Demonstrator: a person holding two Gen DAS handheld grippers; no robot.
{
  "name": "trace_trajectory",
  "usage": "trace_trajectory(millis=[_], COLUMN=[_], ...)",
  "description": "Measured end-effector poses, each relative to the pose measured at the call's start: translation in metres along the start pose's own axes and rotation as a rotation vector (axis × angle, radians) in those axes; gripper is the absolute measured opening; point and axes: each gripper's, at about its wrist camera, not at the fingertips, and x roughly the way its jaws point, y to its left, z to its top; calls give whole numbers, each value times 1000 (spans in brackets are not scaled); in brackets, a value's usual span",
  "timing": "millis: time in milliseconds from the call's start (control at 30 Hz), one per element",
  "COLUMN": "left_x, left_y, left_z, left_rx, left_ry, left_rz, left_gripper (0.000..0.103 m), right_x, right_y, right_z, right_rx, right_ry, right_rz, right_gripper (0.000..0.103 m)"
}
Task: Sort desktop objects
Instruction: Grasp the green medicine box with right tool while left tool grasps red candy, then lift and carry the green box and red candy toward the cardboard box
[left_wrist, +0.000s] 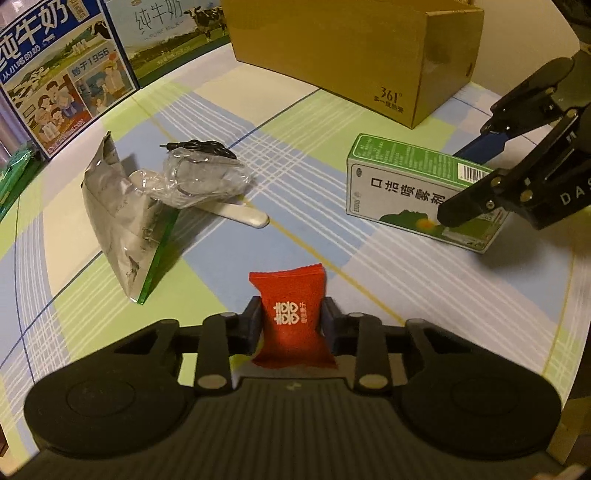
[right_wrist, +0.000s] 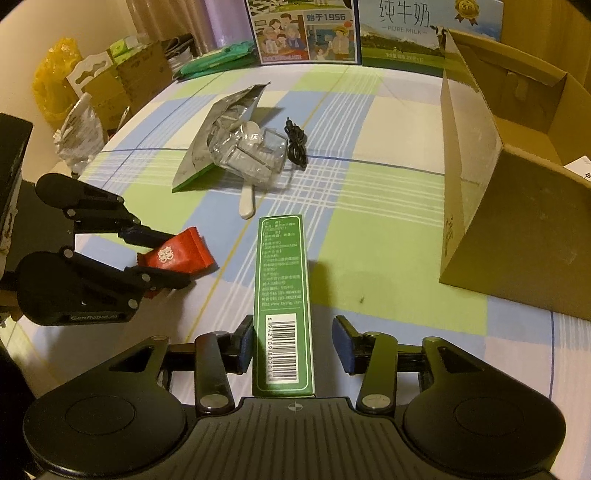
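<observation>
Our left claw (left_wrist: 292, 321) is closed on a red candy packet (left_wrist: 291, 321), pads pressing both its sides, packet upright between them just above the checked cloth on the table (left_wrist: 332, 206). Our right claw (right_wrist: 291, 345) straddles the barcode end of a green-and-white spray box (right_wrist: 282, 295); the left pad touches the box, the right pad stands apart with a gap showing, so the claw is part-open and not yet gripping. The box's long axis runs straight ahead from the right claw, in line with its fingers. The open cardboard box (right_wrist: 480, 206) lies to the right, nearer the right claw. Further out: a foil pouch (left_wrist: 122, 218), crumpled clear wrap (left_wrist: 199, 177), white spoon (left_wrist: 243, 214), black cable (right_wrist: 295, 146).
</observation>
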Motion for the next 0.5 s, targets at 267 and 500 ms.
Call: trace_trajectory(millis=[267,500], left_x=[-8,-14], left_y=[5,1], left_z=[0,-1], left_rx=[-26,-40], left_ry=[-10,-16], left_rz=[-16,-19], left_gripper=[26,26], right_x=[4,12], right_y=[4,9], right_z=[4,11], right_rx=[-34,-59], right_ry=[10,31], right_rz=[4,-12], right_gripper=[42,42])
